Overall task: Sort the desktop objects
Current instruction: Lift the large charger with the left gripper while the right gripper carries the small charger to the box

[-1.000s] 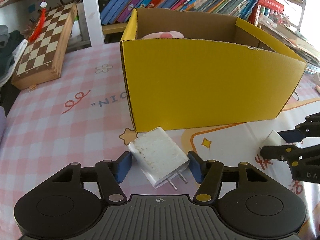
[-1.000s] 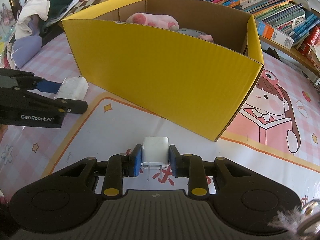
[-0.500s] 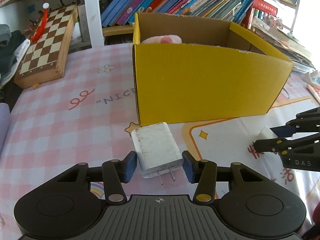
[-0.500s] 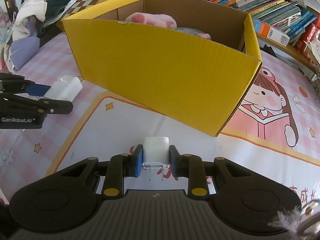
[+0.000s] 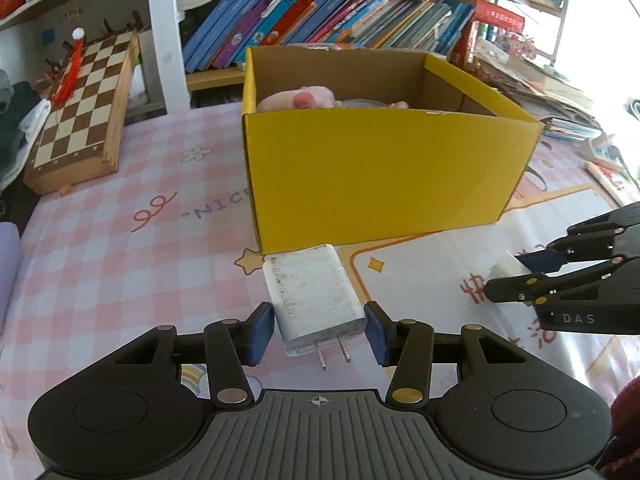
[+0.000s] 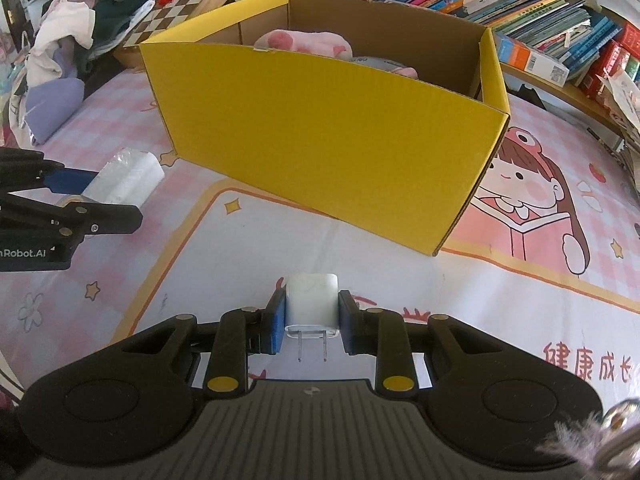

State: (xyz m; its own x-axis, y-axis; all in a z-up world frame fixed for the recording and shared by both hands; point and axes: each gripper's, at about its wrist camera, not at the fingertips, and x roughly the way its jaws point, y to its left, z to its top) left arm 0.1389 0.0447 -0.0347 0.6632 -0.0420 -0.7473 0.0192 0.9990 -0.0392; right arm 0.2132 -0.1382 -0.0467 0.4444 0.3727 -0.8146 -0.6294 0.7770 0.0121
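The pink checked tablecloth (image 5: 100, 248) fills the scene, a big yellow cardboard box (image 5: 380, 180) sitting open on it with a pink plush toy (image 5: 308, 100) poking up inside. A chessboard case (image 5: 80, 116) lies off at the left, and books (image 5: 320, 20) line the shelf behind. Now the left gripper (image 5: 319, 330): its blue pads are clamped on the sides of a large white charger (image 5: 316, 296), prongs pointing back at the camera, just in front of the box. The right gripper (image 6: 312, 322) pinches a smaller white charger (image 6: 313, 300), jaws narrow, also short of the box's front wall.
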